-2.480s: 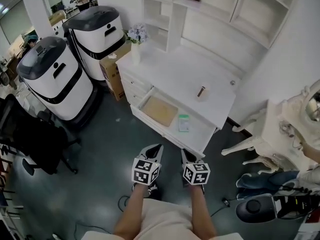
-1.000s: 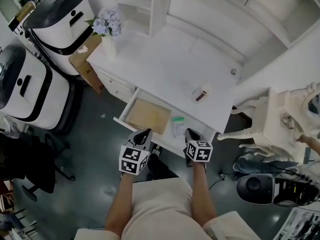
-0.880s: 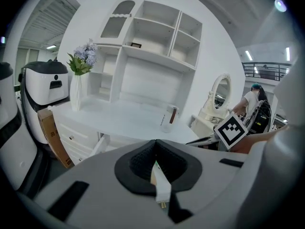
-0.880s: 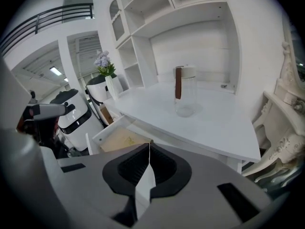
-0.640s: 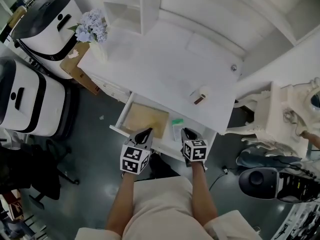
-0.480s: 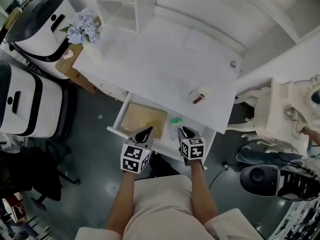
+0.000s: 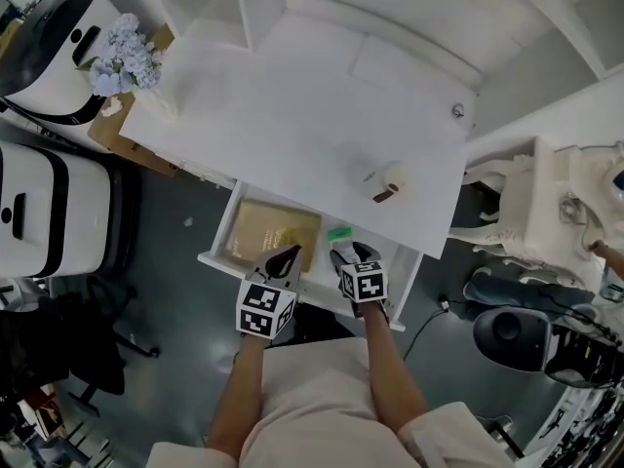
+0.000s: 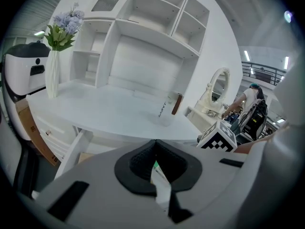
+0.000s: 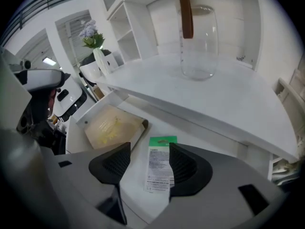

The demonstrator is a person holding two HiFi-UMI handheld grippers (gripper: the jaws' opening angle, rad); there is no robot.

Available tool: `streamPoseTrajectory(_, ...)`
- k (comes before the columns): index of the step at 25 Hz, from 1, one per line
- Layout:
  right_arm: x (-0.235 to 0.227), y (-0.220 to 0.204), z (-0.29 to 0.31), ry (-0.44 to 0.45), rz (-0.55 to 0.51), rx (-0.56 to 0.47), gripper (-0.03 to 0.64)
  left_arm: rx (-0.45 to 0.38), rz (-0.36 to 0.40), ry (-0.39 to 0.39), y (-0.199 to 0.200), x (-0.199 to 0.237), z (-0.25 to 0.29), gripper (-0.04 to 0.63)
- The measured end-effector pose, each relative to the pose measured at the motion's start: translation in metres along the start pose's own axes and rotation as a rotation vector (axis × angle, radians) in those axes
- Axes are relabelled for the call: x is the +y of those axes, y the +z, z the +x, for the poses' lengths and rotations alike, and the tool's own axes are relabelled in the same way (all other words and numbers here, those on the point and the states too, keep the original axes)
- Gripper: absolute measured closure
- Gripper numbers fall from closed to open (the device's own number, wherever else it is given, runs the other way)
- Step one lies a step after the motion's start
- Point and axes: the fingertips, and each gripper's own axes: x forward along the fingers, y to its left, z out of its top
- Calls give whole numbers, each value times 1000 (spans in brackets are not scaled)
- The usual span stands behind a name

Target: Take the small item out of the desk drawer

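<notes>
The white desk's drawer (image 7: pixel 216 244) stands pulled out. On its floor lies the small item, a white packet with a green top (image 7: pixel 339 234) (image 9: pixel 159 163), just right of a tan folder (image 7: pixel 271 234) (image 9: pixel 112 125). My right gripper (image 7: pixel 343 254) (image 9: pixel 148 149) hangs over the packet; its jaws are opening, one on each side of the packet, and the pads do not press it. My left gripper (image 7: pixel 291 253) (image 8: pixel 155 144) is shut at the drawer's front edge. A sliver of the packet shows through its gap.
A glass cup with a brown piece (image 7: pixel 387 181) (image 9: pixel 196 37) (image 8: pixel 167 109) stands on the desktop (image 7: pixel 292 115). A vase of flowers (image 7: pixel 122 52) (image 8: pixel 57 46) is at its far left. White bin-like machines (image 7: pixel 39 213) stand on the left, an ornate white chair (image 7: pixel 546 193) on the right.
The view has closed in over the desk. My right gripper has reached forward over the packet in the drawer and its jaws have spread. The left gripper stays at the drawer front.
</notes>
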Motion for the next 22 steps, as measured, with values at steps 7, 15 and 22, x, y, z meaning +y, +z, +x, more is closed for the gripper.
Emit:
streamPoseTrajectory(7,-35,-14,32,-31,27,85,272,15,-18,-7,1,-4,37,578)
streamPoseTrajectory(15,-46,-40,62,-108,10,170,235,31,-18,7,-2,6,40,578)
streamPoseTrajectory(22,-47,-40,69,-139,-27,185,233,43,-29,30,-11,15,35,578)
